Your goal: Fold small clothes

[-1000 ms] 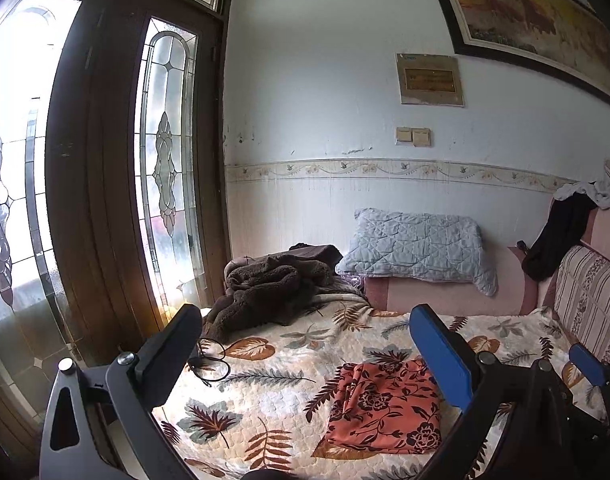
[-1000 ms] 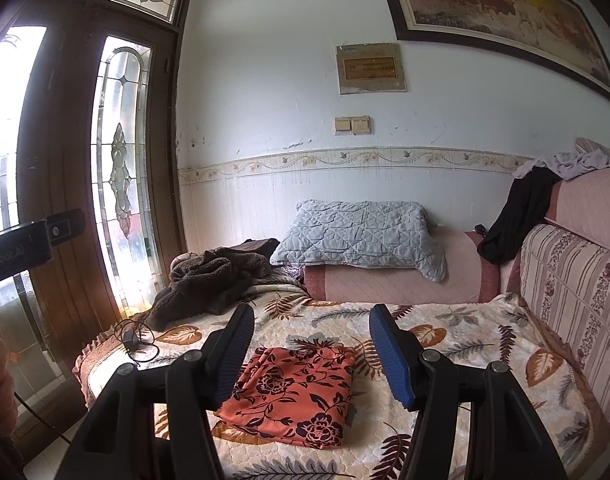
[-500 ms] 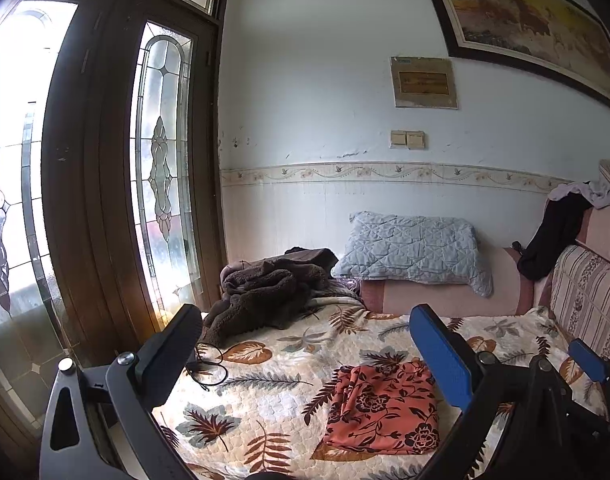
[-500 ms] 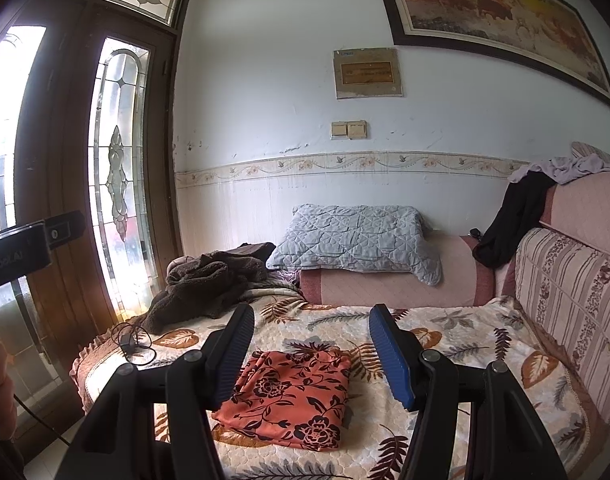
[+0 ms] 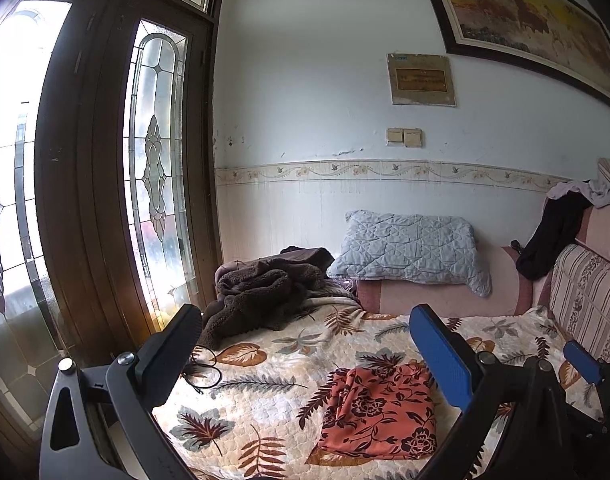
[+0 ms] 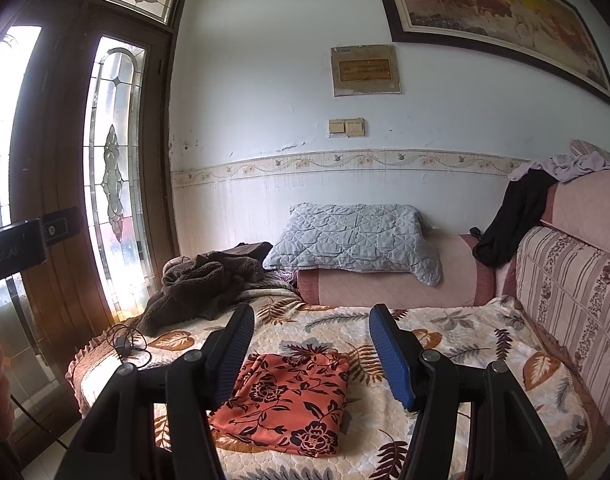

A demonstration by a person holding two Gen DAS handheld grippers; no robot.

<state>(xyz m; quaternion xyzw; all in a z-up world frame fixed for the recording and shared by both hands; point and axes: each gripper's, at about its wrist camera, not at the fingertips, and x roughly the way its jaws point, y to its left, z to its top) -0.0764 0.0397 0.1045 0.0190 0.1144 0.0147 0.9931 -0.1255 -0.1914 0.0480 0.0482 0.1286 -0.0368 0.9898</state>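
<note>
An orange cloth with dark flowers [image 5: 379,416] [image 6: 289,398] lies folded into a flat rectangle on the leaf-patterned cover [image 5: 273,364] [image 6: 461,344] of a sofa bed. My left gripper [image 5: 305,332] hangs open above and in front of it, nothing between its wide-spread fingers. My right gripper [image 6: 311,326] is also open and empty, held above the near edge of the bed with the cloth seen below between its fingers. The right gripper's blue pad [image 5: 581,360] shows at the far right of the left wrist view.
A brown fleece heap [image 5: 261,292] [image 6: 201,280] and a grey quilted pillow [image 5: 413,248] [image 6: 353,236] lie at the far end. A black cable with a plug [image 5: 201,368] [image 6: 125,344] sits by the left edge. Dark and pale clothes [image 6: 517,216] hang over the striped backrest [image 6: 573,300]. A glass door [image 5: 157,160] stands left.
Both views have shifted slightly, the wall and picture sitting a little lower and the cloth a little further off. The cloth itself and both grippers' opening are unchanged.
</note>
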